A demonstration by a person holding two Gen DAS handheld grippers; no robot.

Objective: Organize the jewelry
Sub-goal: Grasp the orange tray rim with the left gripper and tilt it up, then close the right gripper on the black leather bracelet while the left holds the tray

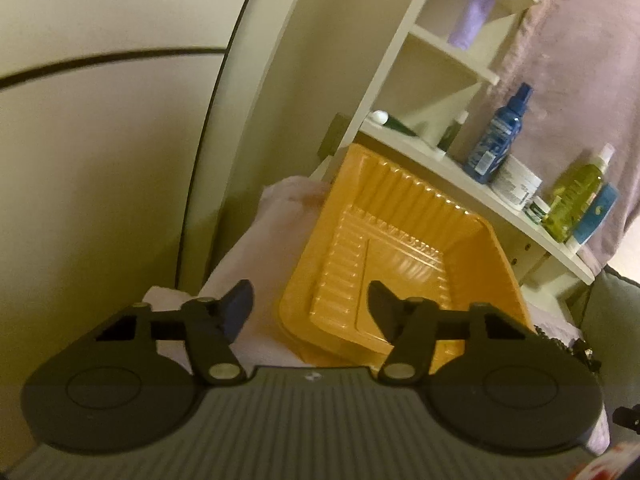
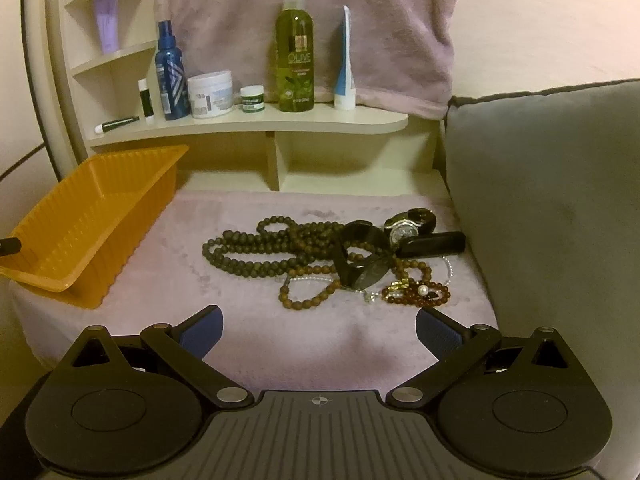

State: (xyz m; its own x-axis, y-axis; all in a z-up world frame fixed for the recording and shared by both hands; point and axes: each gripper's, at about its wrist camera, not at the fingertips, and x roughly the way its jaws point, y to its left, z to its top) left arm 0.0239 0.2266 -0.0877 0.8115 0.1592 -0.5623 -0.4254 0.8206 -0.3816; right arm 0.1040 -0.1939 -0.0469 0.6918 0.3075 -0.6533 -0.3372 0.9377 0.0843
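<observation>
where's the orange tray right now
In the right wrist view the orange tray sits at the left edge of the pink mat, below the shelf and left of the bead necklaces.

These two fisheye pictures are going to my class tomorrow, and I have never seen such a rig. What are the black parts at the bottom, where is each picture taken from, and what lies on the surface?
The black parts are hand-held grippers, one in each of a person's hands, each carrying a camera that looks along its two fingers.

The left wrist view shows the left gripper, open and empty, over an orange tray.

The right wrist view shows the right gripper, also open and empty, facing a pink cloth. On it lie brown bead strands, watches and a reddish bracelet, tangled together. The tray looks empty.
</observation>
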